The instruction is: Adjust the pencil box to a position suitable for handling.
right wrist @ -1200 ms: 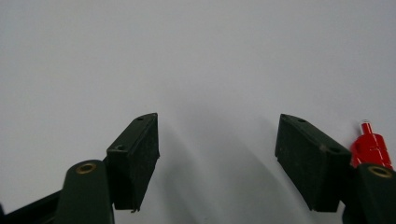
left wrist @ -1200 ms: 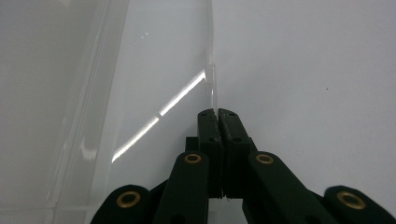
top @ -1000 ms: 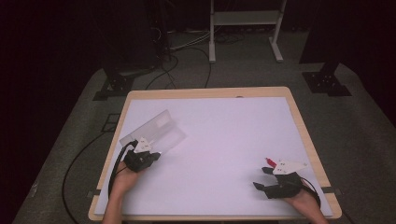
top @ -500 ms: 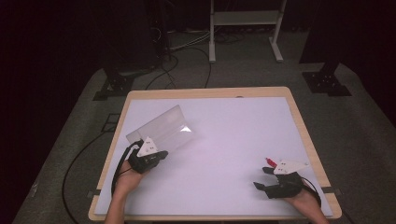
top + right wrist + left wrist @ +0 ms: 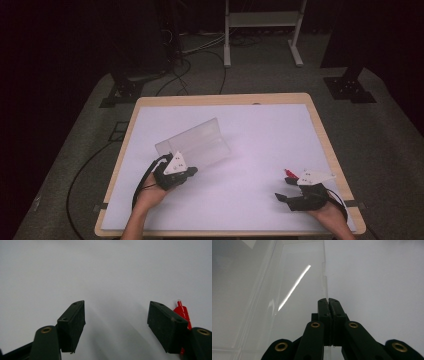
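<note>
Left gripper (image 5: pixel 186 171) clenched on edge of clear folded plastic sheet (image 5: pixel 196 142), lifting it over white table (image 5: pixel 260 130), left of centre. Right gripper (image 5: pixel 295 190) released, idle beside small red object (image 5: pixel 290 173). Next likely: steady carry, controlled set-down.

- clear plastic sheet (image 5: pixel 195 144), folded into an L shape, see-through with a faint frosted look
- it sits on the left half of the white table (image 5: pixel 260 130), nearer the near edge than the far one
- one panel stands tilted up, the other runs lower toward the right; whether that low panel touches the table I cannot tell
- my left gripper (image 5: pixel 184 172) is clamped on its near edge, jaws pressed together with the thin edge between them
- in my left gripper view the sheet (image 5: pixel 294 290) runs away from my jaws, its edge upright, a bright streak of light across it
</note>
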`<state>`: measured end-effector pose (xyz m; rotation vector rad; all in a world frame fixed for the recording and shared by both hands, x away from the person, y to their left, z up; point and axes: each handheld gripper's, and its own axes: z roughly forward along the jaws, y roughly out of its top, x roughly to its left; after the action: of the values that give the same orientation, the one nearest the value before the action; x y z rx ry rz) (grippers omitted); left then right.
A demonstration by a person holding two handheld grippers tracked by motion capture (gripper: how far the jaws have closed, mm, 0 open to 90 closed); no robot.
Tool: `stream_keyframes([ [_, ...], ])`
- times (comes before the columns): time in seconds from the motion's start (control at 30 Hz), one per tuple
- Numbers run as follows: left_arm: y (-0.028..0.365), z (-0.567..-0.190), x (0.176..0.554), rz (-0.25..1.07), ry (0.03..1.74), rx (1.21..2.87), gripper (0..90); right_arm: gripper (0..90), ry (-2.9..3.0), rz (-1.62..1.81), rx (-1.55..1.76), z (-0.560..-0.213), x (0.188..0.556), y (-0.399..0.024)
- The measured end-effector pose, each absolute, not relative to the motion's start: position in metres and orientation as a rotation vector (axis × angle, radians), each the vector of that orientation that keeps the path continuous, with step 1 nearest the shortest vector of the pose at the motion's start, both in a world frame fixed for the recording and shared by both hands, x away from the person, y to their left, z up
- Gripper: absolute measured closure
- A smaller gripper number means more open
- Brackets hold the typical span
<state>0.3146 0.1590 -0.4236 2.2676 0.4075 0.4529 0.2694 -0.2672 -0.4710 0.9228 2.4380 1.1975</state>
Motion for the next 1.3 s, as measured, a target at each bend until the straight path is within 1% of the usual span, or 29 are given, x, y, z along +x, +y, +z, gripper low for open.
stream_keyframes([
  [0.87, 0.106, -0.442, 0.302, 0.319, 0.217, 2.329, 89.4, 29.8, 2.395, 1.198, 0.973, -0.468, 0.27, -0.283],
  [1.3, 0.095, -0.453, 0.302, 0.247, 0.166, 2.356, 89.3, 29.9, 2.373, 1.207, 0.989, -0.466, 0.27, -0.288],
])
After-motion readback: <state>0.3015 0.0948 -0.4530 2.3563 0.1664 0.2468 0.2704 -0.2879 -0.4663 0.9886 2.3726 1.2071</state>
